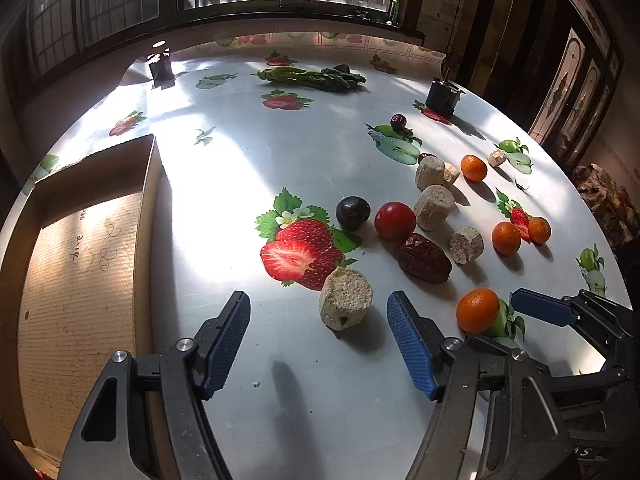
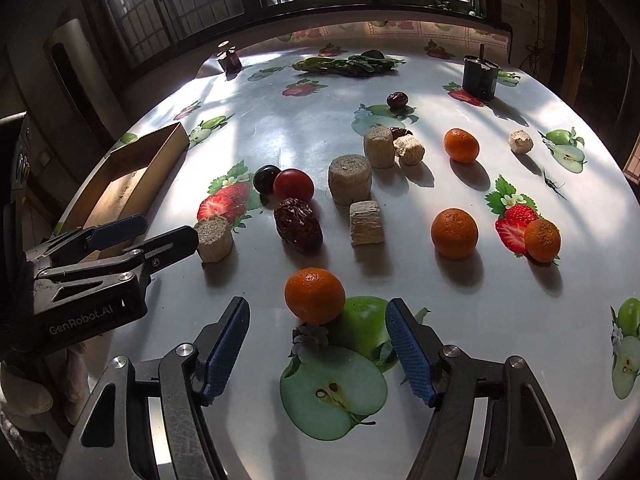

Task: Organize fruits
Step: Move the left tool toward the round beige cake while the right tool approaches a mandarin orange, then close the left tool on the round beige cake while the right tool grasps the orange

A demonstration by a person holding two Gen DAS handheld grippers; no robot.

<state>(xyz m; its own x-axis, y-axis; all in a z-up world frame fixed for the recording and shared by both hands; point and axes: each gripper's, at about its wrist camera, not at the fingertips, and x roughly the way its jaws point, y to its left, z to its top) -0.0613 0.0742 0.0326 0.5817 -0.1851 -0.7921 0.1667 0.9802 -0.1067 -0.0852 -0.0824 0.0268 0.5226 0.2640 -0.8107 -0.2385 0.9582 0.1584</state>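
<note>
1. The worktop is round, under a fruit-print cloth, with hard window glare down its middle. Printed strawberries and apples sit among the real fruit, so aim at shadows: real pieces cast one.

2. The box, open and with nothing in it, lies at the left edge. It looks like the likely drop place, though the task does not say so.

3. The left gripper hovers low with jaws wide and nothing held. A pale chunk stands just ahead, between its fingers. Go forward a little more before closing, so the pads meet its flat sides, not its top edge.

4. The right gripper is also wide and carries nothing. The near orange sits just beyond its fingertips, on a printed green apple. It is round and may roll: centre it, close slowly and grip at its widest part.

5. The two grippers work close together; in the left view the right one sits just right of the same orange. Move one at a time.

6. Farther off: a date, a red fruit and a dark plum bunched together, more chunks, and three oranges to the right. Take the outer ones first.
</note>
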